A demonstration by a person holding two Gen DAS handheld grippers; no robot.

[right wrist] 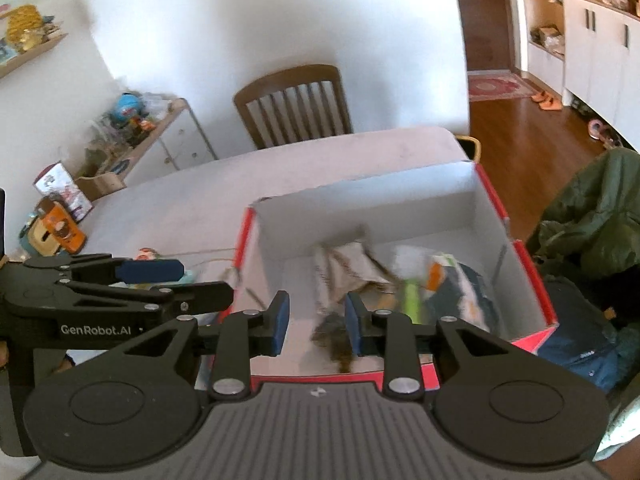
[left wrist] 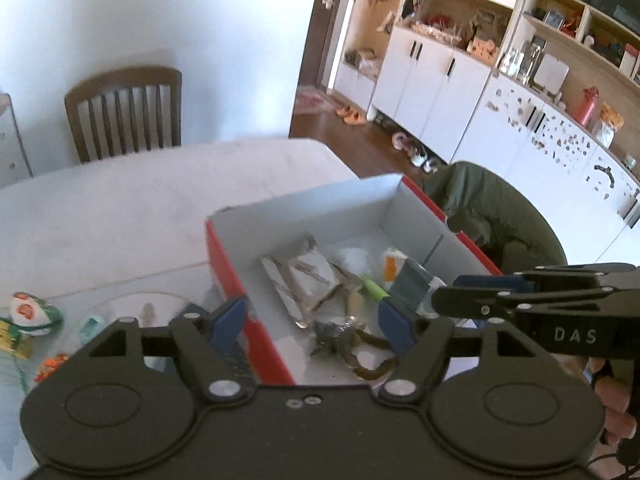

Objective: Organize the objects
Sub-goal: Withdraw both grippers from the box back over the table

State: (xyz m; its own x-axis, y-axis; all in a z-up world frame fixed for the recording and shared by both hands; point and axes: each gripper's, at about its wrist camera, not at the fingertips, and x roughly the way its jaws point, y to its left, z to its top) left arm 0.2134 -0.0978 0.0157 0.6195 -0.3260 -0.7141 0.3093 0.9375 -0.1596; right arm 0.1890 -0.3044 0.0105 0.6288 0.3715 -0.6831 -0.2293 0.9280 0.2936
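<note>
Hovering over the red box (left wrist: 224,256), we hold the left gripper (left wrist: 312,320) spread wide and empty; the right gripper (right wrist: 316,318) is parted too, gripping nothing. Wrappers (left wrist: 304,276), a green tube (left wrist: 374,290) and a dark toy (left wrist: 340,340) lie inside the box. More items (left wrist: 28,312) sit on the table (left wrist: 120,208) left of it.

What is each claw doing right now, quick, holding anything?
Left claw: open, holding nothing, over the red box.
Right claw: open, holding nothing, over the same box.
</note>
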